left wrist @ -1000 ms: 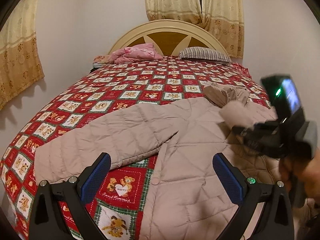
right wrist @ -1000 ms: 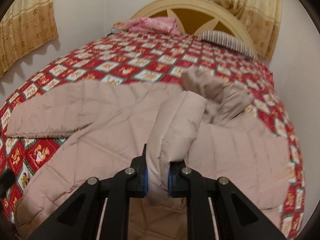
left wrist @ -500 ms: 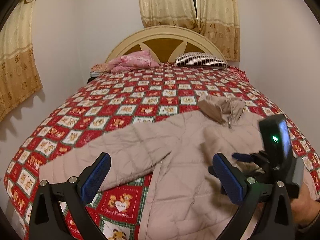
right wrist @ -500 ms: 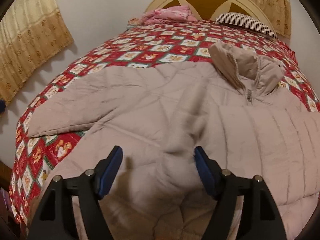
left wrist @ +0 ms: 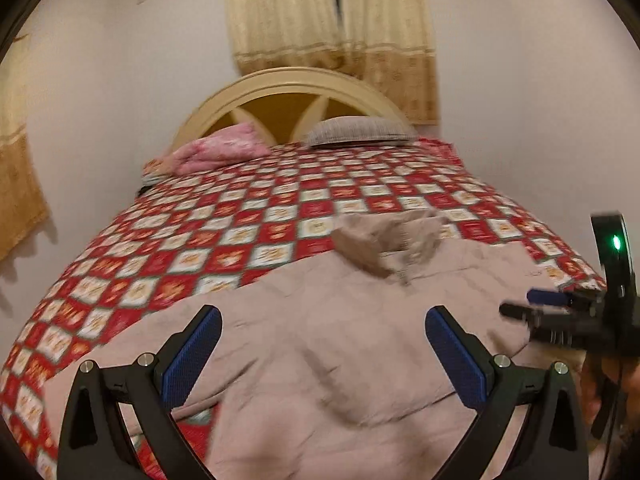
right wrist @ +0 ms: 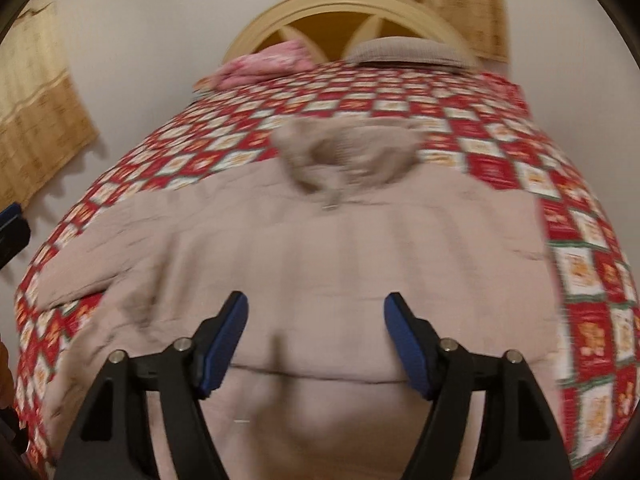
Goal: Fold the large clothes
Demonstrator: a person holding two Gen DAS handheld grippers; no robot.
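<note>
Nearest the lens, the left hand-held gripper is spread wide with nothing between its blue pads, and the right hand-held gripper is likewise parted and empty. Both hover just above the near part of the beige quilted jacket, which lies flat on the bed directly ahead of them.

The jacket's long axis runs away from the grippers, hem close and crumpled collar far, toward the headboard. One sleeve spreads out to the left, so the left gripper looks the better placed to take it. The right gripper sits over the middle of the body.

The hem itself falls below the edge of both views and cannot be seen. The right sleeve is not clearly separable from the body panel. Motion blur smears the quilting and the zip area near the collar. Farther back lie a pink bundle and a grey pillow.
</note>
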